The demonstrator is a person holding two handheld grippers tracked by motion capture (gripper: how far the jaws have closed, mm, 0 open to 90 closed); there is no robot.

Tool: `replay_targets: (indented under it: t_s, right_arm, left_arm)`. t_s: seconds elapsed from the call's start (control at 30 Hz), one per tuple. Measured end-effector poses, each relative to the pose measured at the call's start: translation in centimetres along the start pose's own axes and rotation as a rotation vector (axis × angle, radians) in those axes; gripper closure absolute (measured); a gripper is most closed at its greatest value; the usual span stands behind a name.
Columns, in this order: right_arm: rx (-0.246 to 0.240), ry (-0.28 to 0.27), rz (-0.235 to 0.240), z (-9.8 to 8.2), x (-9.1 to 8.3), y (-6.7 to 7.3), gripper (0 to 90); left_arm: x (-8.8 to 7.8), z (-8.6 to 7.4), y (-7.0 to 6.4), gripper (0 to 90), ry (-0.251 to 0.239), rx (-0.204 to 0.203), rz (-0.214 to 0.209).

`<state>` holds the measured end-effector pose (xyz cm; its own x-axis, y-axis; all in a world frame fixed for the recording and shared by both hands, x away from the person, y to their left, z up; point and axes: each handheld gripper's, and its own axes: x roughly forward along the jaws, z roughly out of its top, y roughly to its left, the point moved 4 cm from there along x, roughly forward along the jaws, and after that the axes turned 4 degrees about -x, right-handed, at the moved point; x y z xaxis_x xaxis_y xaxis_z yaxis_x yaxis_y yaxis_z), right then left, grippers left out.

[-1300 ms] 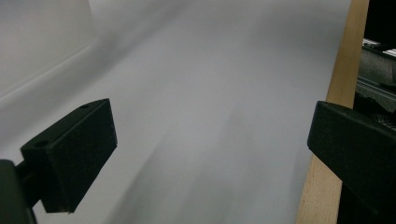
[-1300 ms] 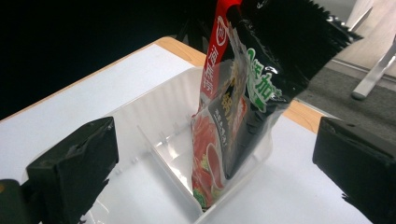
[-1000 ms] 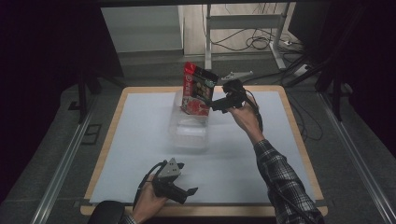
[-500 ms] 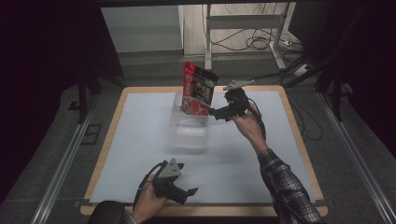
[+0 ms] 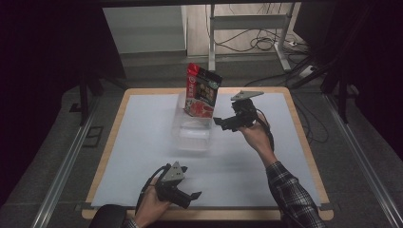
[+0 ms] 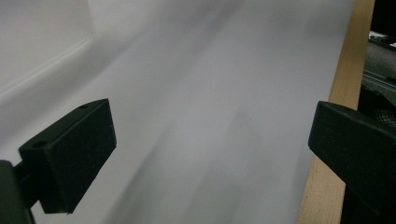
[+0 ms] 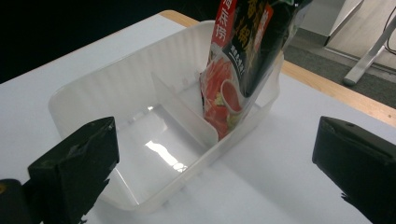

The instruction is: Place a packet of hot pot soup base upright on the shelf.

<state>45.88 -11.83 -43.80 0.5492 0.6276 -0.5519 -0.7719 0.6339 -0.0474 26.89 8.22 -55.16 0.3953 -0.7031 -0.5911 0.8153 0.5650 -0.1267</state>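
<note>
A clear plastic bin (image 5: 192,130) is seen standing on the white sheet (image 5: 142,142) that covers the table (image 5: 119,111), near the middle of the far edge. The bin is split by a divider (image 7: 184,112) into two compartments. A red and black snack bag (image 5: 202,90) is held upright in the far compartment, leaning a little against the bin's wall, with its top well above the rim. In the right gripper view the bag (image 7: 243,60) is seen resting against the far end wall, while the near compartment is bare.

The right gripper (image 5: 223,123) is held just beside the bin, on its right side and above the sheet, with its jaws pointed towards the bin. Its jaws are spread wide apart and nothing is held between them; the bin and the bag are not touched by it.

The left gripper (image 5: 192,197) is held low over the sheet near the table's near edge, well apart from the bin. Its jaws are also spread wide, with nothing between them, and the wooden edge (image 6: 348,70) of the table is seen beside it in the left gripper view.
</note>
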Motion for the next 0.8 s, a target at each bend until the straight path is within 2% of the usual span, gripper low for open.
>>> replay_targets:
  t_s: [0.37,0.6,0.8]
  right_arm:
    - [-0.012,0.008,-0.018,-1.8,-1.4,0.6,1.1]
    - [0.005,0.005,-0.031,-2.6,-2.5,1.0,1.2]
    - [-0.003,0.013,-0.064,-3.5,-3.2,1.0,1.9]
  left_arm:
    - [0.1,0.0,-0.1,0.6,0.009,0.003,-0.001]
    - [0.1,0.0,-0.1,0.6,0.005,0.0,0.001]
    - [0.1,-0.1,-0.1,0.6,0.006,-0.001,0.002]
